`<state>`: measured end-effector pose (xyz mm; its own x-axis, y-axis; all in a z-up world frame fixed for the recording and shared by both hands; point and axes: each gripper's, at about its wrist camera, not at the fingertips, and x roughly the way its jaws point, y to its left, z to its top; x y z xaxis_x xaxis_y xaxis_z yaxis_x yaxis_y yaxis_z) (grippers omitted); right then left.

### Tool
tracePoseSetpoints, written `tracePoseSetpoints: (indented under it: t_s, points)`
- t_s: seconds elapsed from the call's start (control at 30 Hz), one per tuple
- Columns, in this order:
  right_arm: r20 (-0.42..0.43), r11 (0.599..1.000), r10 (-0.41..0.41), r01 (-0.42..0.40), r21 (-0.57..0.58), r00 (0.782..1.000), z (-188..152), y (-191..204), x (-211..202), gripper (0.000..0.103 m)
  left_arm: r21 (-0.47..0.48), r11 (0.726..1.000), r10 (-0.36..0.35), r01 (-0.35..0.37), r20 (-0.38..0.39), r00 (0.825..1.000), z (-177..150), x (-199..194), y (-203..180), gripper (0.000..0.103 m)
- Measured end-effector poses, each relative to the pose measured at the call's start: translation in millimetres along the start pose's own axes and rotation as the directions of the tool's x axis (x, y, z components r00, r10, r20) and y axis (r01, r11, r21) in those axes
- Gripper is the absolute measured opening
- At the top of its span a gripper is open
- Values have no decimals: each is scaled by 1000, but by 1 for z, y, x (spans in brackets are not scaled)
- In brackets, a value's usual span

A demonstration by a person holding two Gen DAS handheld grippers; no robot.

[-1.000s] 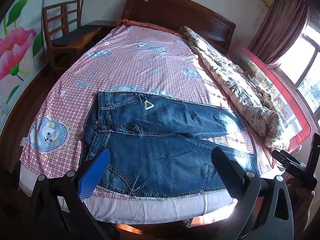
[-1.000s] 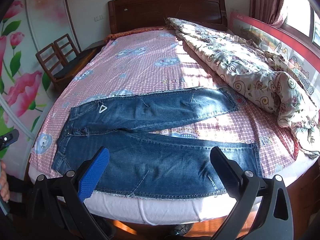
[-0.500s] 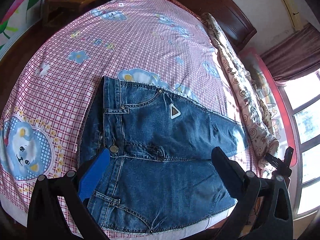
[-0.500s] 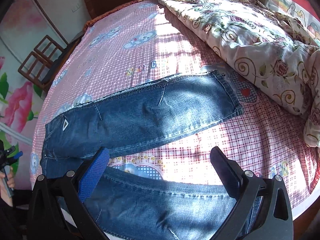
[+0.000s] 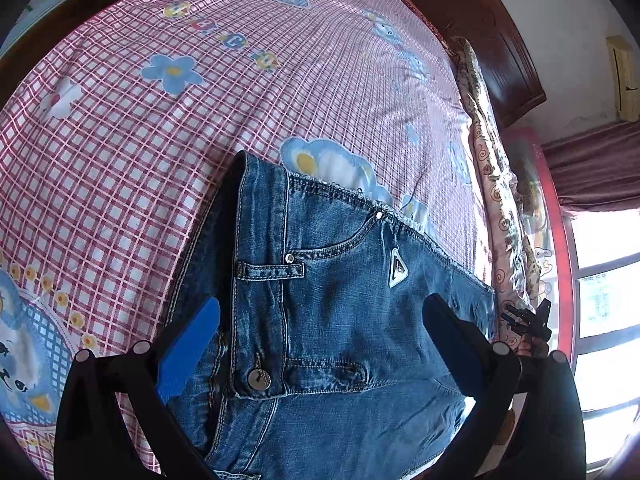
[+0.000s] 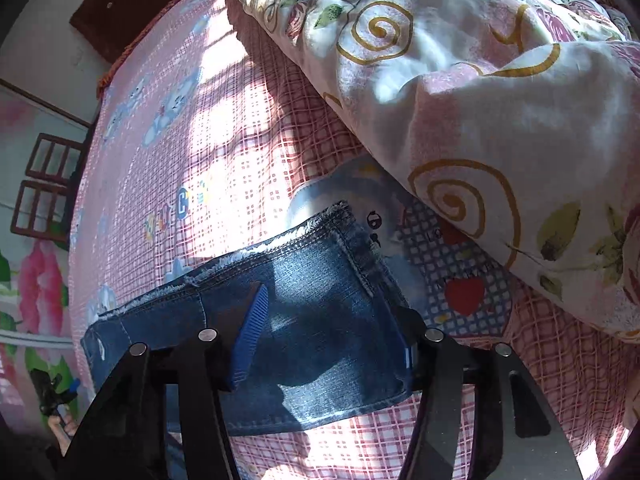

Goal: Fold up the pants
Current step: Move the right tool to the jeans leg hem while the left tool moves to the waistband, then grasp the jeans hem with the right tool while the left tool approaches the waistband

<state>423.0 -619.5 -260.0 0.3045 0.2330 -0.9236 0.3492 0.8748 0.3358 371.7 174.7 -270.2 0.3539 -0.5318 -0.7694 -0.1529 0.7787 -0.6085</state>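
Observation:
Blue jeans lie flat on the pink checked sheet. In the left wrist view their waistband with its metal button and a triangular badge fills the lower middle. My left gripper hovers open above the waistband and hip, and nothing is pinched. In the right wrist view the frayed cuff of the far leg lies between the fingers of my right gripper. Its jaws are closing around the cuff, and the pads do not visibly press on the denim.
A bunched floral quilt lies right beside the cuff. The dark wooden headboard closes the far end of the bed. A wooden chair stands by the flowered wall and a bright window is beyond the quilt.
Both grippers have dropped toward the bed. The left came in over the waistband, the right over the far leg's cuff. The right jaws have narrowed.

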Motion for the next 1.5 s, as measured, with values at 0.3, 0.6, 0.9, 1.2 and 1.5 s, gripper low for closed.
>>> tracePoseSetpoints:
  t_s: [0.3, 0.6, 0.9, 1.2, 1.5]
  points:
    - [-110, 997, 39, -46, -65, 993, 18, -24, 32, 55, 33, 999, 23, -22, -23, 999, 3, 28, -9, 101]
    - [-215, 942, 309, -330, -69, 927, 11, -34, 28, 55, 40, 999, 36, -35, -14, 999, -3, 36, -8, 101]
    - [-182, 964, 216, -240, -119, 959, 22, -42, 29, 55, 38, 999, 38, -38, -5, 999, -5, 26, 6, 101]
    - [-290, 938, 249, -305, -167, 924, 5, -27, 44, 16, 30, 999, 44, -44, 2, 999, -6, 25, 11, 101]
    - [-222, 944, 157, -212, -252, 962, 6, -11, 38, 43, 21, 999, 39, -40, 12, 999, -3, 13, 18, 101]
